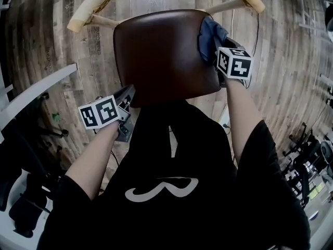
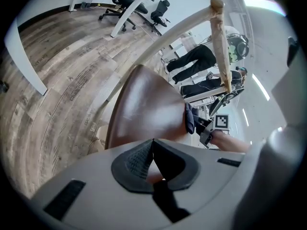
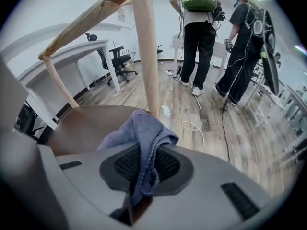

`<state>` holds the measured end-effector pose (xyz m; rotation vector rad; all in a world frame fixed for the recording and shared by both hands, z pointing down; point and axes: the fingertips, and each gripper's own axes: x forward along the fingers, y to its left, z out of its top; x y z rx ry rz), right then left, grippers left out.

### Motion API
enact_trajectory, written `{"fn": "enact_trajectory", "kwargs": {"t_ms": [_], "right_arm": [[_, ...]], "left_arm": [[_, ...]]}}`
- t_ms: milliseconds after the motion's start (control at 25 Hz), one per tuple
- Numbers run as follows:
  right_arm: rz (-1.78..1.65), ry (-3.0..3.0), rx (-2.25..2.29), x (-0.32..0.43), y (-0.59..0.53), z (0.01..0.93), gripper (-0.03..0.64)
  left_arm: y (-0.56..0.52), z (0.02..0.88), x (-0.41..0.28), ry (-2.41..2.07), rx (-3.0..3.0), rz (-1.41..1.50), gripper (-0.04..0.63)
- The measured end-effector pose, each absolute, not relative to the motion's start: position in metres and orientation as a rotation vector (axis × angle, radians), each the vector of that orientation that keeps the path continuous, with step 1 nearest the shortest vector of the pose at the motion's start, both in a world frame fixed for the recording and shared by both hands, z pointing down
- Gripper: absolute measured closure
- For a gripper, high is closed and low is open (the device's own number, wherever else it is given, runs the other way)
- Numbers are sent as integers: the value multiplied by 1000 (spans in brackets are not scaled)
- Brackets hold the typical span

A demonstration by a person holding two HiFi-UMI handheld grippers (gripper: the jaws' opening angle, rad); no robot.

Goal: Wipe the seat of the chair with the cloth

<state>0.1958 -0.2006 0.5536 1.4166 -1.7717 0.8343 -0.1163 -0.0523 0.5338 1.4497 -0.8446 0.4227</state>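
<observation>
Pinching the crumpled blue cloth (image 3: 140, 128) in the right tongs (image 3: 144, 152) at the far corner of the shiny brown chair seat (image 1: 161, 56), holding the left tongs (image 2: 152, 143) pressed together and empty, seemingly with most wiping left to do

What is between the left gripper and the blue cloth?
Only bare brown chair seat. Nothing else sits between the left gripper and the cloth, which the right gripper pinches. The head view shows it best.
</observation>
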Motion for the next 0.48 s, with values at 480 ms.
{"fn": "enact_trajectory", "kwargs": {"t_ms": [480], "right_arm": [[763,-1948,1331,147,-208,508,563]], "left_arm": [[-48,529,-125,-862,1453,396,581]]}}
